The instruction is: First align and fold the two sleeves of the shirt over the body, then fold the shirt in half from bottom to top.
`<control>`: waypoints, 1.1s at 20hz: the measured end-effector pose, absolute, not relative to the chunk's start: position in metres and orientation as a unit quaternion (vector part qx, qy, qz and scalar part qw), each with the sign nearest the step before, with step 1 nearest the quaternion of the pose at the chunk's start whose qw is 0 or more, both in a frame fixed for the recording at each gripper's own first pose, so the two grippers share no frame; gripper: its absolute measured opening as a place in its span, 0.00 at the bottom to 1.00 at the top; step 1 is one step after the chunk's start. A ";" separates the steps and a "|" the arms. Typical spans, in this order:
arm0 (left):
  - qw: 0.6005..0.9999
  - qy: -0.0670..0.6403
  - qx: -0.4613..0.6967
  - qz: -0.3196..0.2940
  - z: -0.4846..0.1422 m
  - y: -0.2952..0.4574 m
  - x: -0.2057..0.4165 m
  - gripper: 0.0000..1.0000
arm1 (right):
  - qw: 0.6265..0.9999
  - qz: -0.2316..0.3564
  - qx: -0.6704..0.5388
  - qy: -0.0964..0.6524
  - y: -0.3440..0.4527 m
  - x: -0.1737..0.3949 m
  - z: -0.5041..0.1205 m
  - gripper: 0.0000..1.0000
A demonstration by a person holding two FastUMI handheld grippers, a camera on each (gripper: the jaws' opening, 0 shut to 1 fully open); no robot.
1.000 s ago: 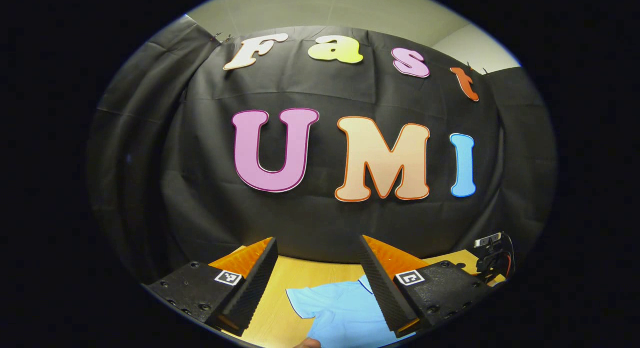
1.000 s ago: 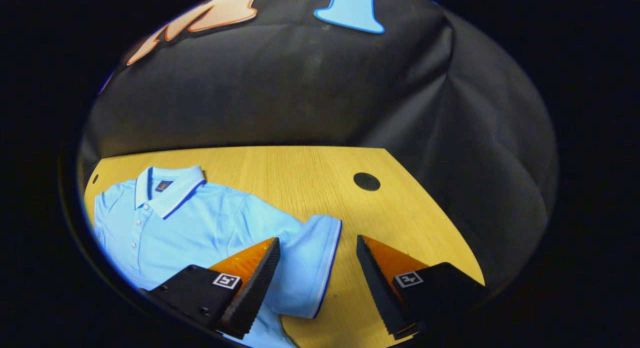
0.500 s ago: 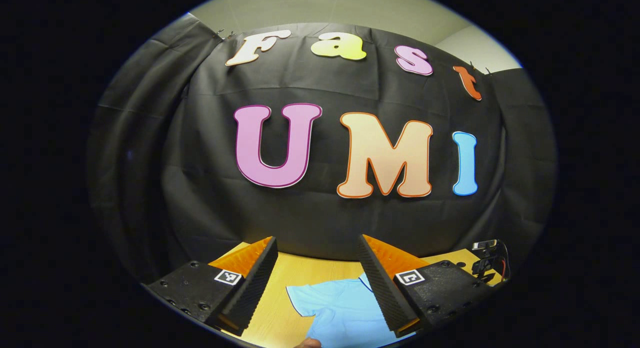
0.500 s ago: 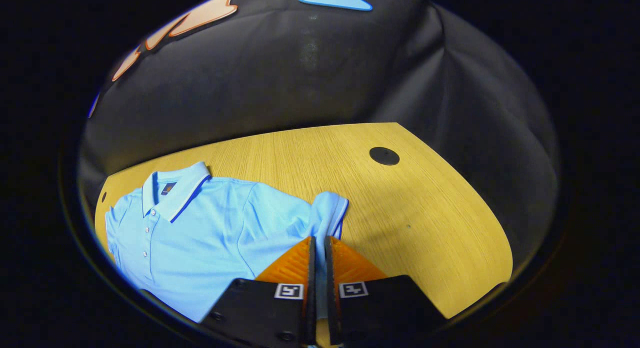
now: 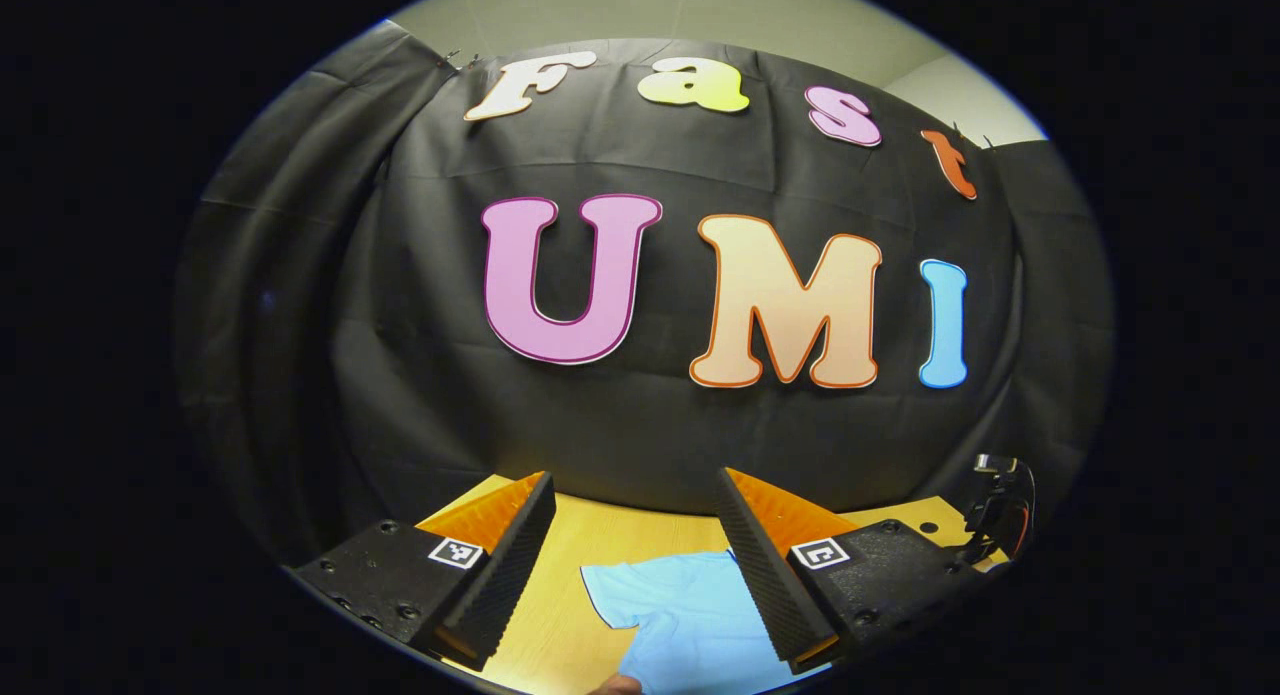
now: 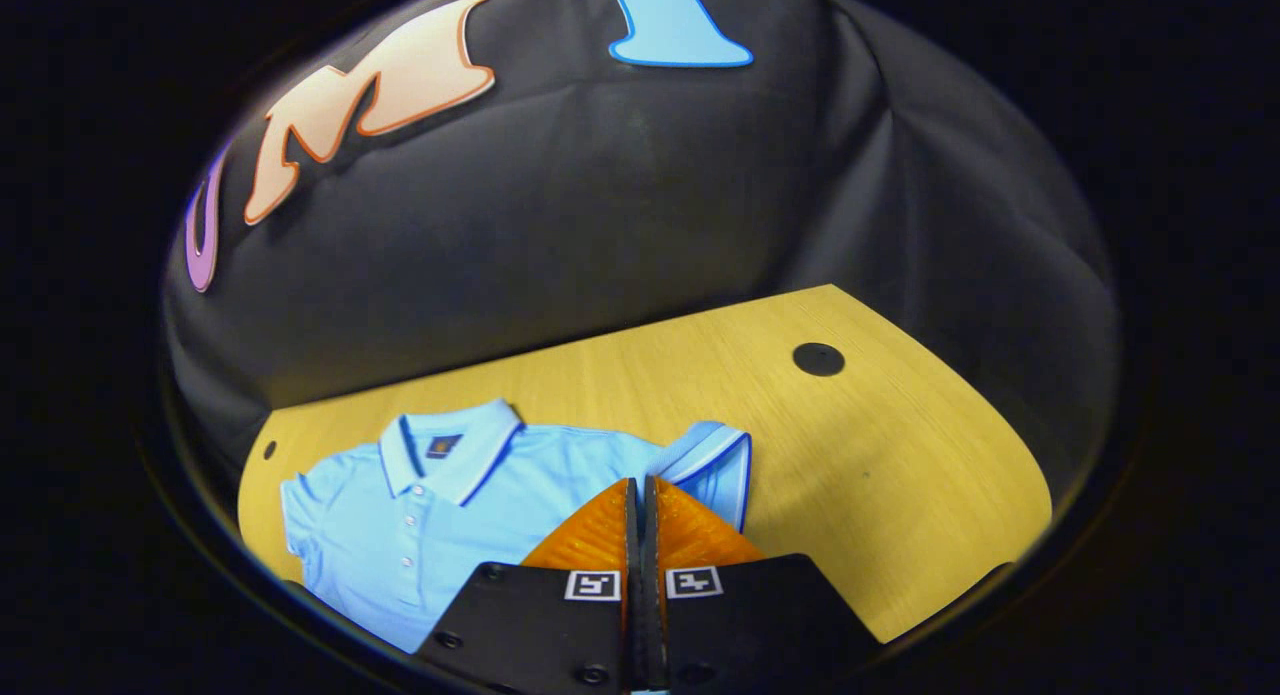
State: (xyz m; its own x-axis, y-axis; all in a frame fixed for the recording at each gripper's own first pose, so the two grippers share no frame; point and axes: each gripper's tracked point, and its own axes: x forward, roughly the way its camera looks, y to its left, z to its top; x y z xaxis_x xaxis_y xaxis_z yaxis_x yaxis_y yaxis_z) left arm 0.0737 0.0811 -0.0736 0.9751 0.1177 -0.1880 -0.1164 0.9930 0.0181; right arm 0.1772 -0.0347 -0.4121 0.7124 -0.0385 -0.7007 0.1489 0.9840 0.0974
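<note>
A light blue polo shirt [image 6: 430, 515] with dark-trimmed collar lies flat on the wooden table [image 6: 880, 475]. In the right gripper view my right gripper [image 6: 640, 487] is shut on the shirt's sleeve [image 6: 715, 460], which is lifted and bent toward the body. In the left gripper view my left gripper [image 5: 635, 495] stands open above the table, with the other sleeve [image 5: 640, 590] lying flat below and between its fingers. The right gripper [image 5: 995, 500] appears far off at the right edge of that view.
Black cloth walls close off the back and sides of the table. A round black grommet [image 6: 818, 359] sits in the tabletop right of the shirt, and a smaller hole [image 6: 270, 449] lies near the left edge. Bare wood extends right of the sleeve.
My right gripper closed on the sleeve, then lifted it and carried it inward over the shirt body. The left gripper stayed open, drifting only slightly.
</note>
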 end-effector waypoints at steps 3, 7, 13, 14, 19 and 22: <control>0.994 0.098 -0.001 0.054 -0.075 0.080 0.073 0.95 | 0.922 -0.021 0.088 0.377 -0.003 0.174 -0.409 0.02; 0.993 0.106 -0.002 0.056 -0.081 0.086 0.073 0.96 | 0.920 0.012 0.105 0.378 0.039 0.171 -0.412 0.02; 0.988 0.140 -0.021 0.065 -0.107 0.104 0.075 0.96 | 0.908 0.034 0.115 0.401 0.076 0.162 -0.436 0.02; 0.986 0.148 -0.025 0.067 -0.114 0.107 0.076 0.96 | 0.909 0.039 0.111 0.399 0.078 0.160 -0.435 0.05; 0.981 0.177 -0.032 0.074 -0.145 0.118 0.090 0.96 | 0.925 0.067 0.068 0.367 0.074 0.150 -0.400 1.00; 0.977 0.197 -0.038 0.069 -0.169 0.119 0.103 0.95 | 0.939 0.073 0.056 0.332 0.063 0.139 -0.365 0.93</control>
